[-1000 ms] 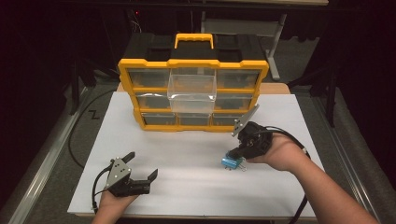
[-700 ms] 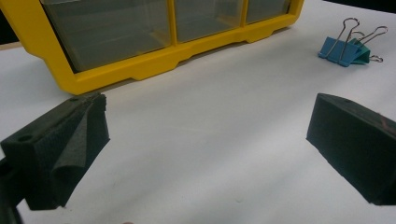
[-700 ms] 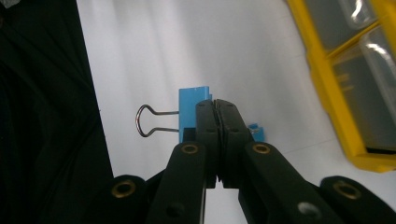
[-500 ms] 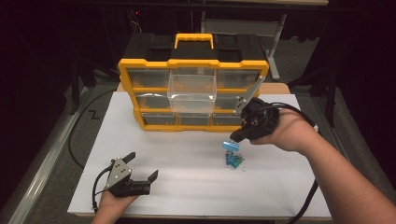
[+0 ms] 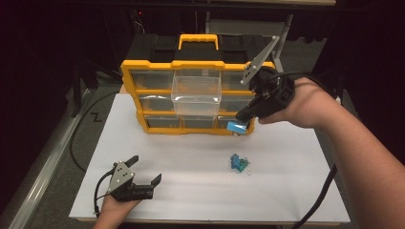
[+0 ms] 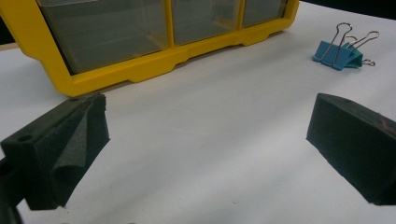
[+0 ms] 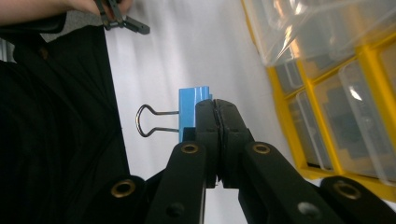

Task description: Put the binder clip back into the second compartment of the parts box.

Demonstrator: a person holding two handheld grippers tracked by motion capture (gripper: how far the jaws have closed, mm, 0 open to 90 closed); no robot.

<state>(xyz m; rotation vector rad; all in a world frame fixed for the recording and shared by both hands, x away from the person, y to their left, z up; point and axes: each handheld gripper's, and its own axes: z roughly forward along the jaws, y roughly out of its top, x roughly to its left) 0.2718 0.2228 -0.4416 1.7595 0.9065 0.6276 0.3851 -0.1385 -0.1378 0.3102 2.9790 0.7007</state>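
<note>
My right gripper [image 5: 242,120] hangs in the air in front of the yellow drawer organizer [image 5: 130,79], shut on a blue binder clip [image 5: 236,128]. The right gripper view shows the same blue binder clip [image 7: 194,113] pinched between the jaws of the right gripper [image 7: 216,106], its wire handles pointing left. A small pile of blue binder clips [image 5: 239,163] lies on the white table [image 5: 191,191]; the left gripper view has these clips [image 6: 343,51] at upper right. One clear drawer [image 5: 197,93] is pulled out of the organizer's middle. My left gripper [image 5: 145,174] rests low at the front left, open and empty.
The organizer [image 6: 116,77] stands at the back of the white board, its closed drawers holding small parts. A cable [image 5: 79,138] trails off the table's left side. Dark floor and a metal frame surround the table.
My right gripper rose from the pile on the table and moved back toward the organizer, carrying one blue clip. The left gripper stayed where it was.
</note>
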